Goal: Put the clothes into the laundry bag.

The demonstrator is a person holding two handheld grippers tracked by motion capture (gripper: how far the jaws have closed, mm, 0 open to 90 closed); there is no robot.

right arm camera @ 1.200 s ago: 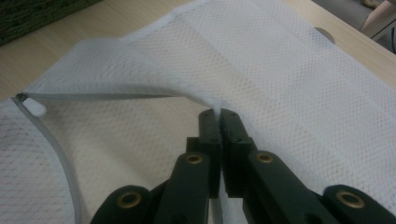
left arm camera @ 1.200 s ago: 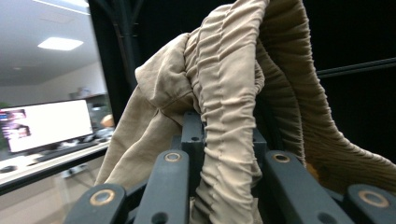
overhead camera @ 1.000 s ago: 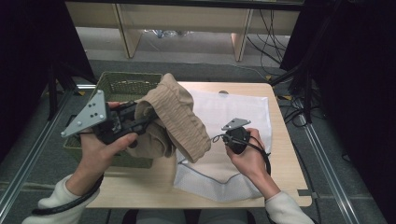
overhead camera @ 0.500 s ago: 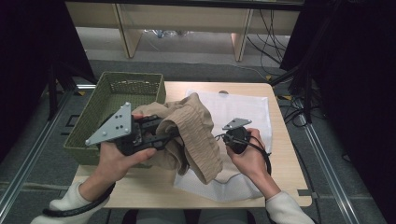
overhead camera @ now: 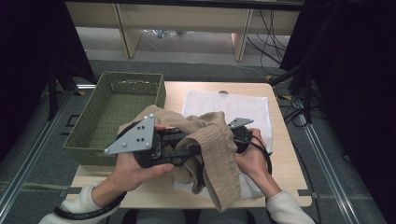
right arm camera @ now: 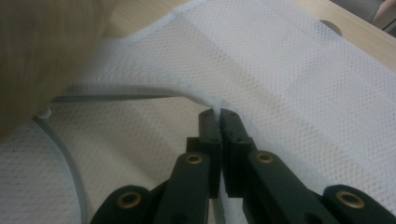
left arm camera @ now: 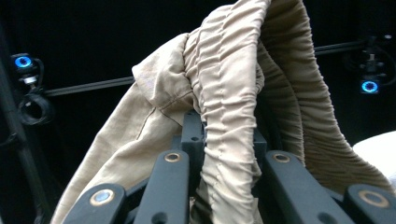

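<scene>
Beige cloth (overhead camera: 212, 154) hangs bunched from the left hand-held gripper (overhead camera: 187, 148), whose jaws are clamped on a gathered fold of it (left arm camera: 229, 140), lifted above the counter (overhead camera: 285, 154) just right of the green basket (overhead camera: 116, 112). Its loose end droops over the counter's near edge. Beside the cloth, the right hand-held gripper (right arm camera: 218, 116) has its jaws pinched together on the edge of a white mesh bag (right arm camera: 289, 79) lying flat on the counter, right of the basket.
</scene>
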